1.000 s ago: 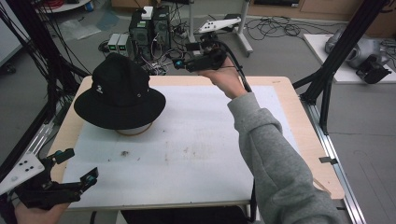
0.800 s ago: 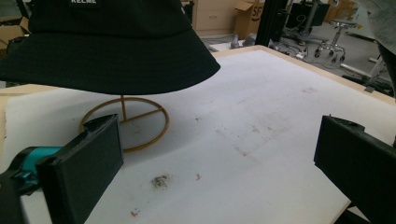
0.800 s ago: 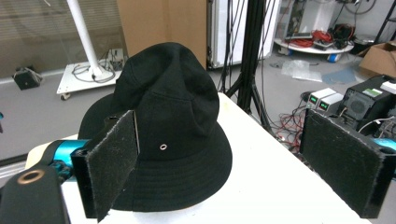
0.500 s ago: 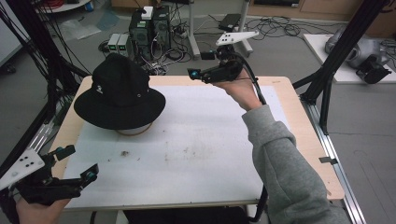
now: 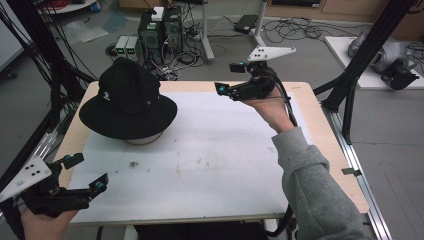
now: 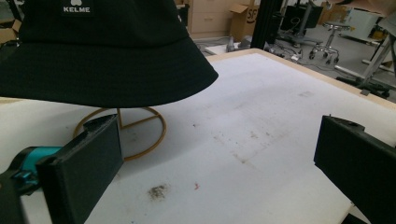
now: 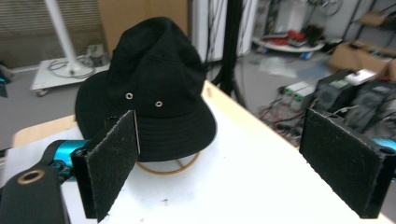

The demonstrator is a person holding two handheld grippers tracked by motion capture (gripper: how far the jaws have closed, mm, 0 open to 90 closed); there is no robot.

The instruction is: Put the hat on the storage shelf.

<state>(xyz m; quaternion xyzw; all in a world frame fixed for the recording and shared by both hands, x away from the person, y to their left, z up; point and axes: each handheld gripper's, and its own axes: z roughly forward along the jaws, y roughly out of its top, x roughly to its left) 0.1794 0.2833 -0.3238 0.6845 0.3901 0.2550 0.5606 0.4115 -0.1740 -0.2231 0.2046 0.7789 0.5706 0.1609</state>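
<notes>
Sitting on a gold wire stand [image 5: 145, 141] toward the far left part of the white mat [image 5: 210, 165], a black bucket hat [image 5: 129, 102], brim spread wide over the ring base, crown upright. Hiding most of the stand from above; from the left gripper view, visible under the brim as a thin upright post and a round hoop flat on the mat. On the hat's crown, a small white label reading KELME; on the side turned to the right gripper view, two metal eyelets.

Hovering near the front left corner of the mat, well apart from the hat and on the person's side of it, the left gripper [image 5: 86, 174], jaws spread wide with nothing between them, aimed up the mat toward the hat. Held by a hand [image 5: 45, 226] at the bottom edge.

Raised above the far edge of the mat, to the right of the hat and well apart from it, the right gripper [image 5: 230, 79], jaws likewise wide apart and holding nothing, pointed leftward at the hat. Gripped from below by a hand [image 5: 270, 111] on a grey sleeve [image 5: 315, 190].

Scattered over the mat between hat and left gripper, faint dark smudges [image 5: 134, 164].
</notes>
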